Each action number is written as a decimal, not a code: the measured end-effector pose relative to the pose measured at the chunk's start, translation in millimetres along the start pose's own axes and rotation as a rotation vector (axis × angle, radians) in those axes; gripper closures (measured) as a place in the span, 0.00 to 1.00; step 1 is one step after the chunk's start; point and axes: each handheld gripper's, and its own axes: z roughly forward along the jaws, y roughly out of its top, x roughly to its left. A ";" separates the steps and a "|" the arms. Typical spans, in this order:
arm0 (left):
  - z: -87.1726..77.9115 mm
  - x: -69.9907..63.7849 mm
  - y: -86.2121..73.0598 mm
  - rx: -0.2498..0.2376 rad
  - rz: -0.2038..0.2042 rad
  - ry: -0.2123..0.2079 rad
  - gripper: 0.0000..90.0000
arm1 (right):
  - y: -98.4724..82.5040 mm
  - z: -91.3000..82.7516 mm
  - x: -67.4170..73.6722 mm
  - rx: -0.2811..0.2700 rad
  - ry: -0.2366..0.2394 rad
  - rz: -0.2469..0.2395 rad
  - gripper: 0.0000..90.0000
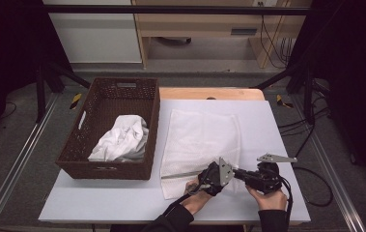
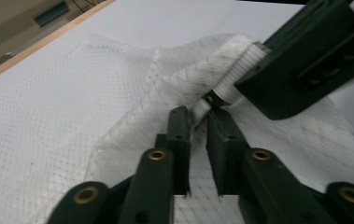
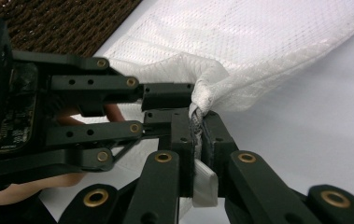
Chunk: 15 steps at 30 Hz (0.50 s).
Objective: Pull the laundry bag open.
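Towel [image 1: 200, 140] corner pinched by right gripper [image 3: 198, 123]; left gripper [image 2: 200, 114] touching alongside, jaws nearly together on same fold.

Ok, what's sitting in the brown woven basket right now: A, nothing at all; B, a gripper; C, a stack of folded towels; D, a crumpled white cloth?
D: in the high view the basket holds one crumpled white cloth, bunched up and not folded, while both grippers work on the flat towel on the table beside it.
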 end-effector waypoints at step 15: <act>-12.9 -1.1 -3.9 -0.039 0.016 0.051 0.81 | -0.2 -1.9 -2.2 -0.014 -0.010 0.032 0.95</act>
